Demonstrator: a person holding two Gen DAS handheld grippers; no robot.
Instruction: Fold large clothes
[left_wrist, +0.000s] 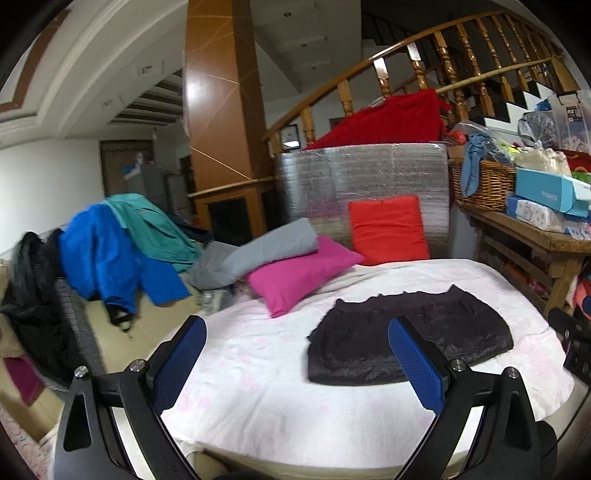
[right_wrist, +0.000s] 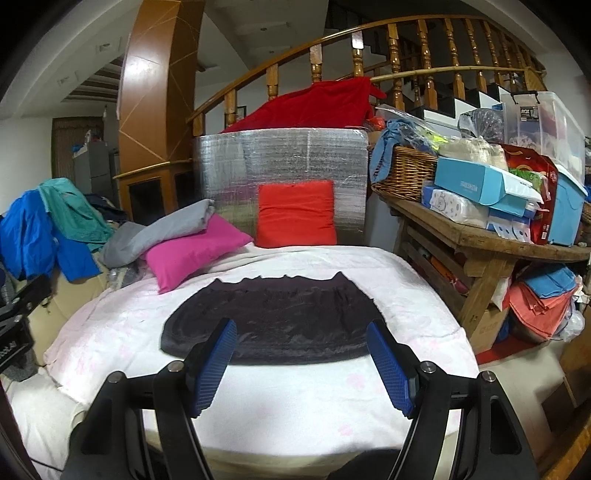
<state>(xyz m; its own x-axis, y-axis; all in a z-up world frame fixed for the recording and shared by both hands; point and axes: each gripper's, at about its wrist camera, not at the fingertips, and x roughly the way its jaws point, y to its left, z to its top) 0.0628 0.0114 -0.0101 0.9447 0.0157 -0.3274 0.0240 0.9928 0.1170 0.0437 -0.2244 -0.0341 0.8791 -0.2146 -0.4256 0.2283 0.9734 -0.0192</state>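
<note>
Both wrist views face the bed (left_wrist: 258, 369) headward, left camera offset leftward.

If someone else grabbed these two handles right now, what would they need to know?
Left gripper: open, holding nothing, above the bed's near edge.
Right gripper: open, holding nothing, pointing at the garment.
Dark garment: lies flat on the white bedcover, apart from both grippers. It looks already folded or compact; I cannot tell how many folds.
Pink pillow and red pillow sit behind it, not touching it.
Blue jacket and teal garment are heaped to the left, unfolded.
Left to do: probably finish or set aside the dark garment, then take one from the heap.
</note>
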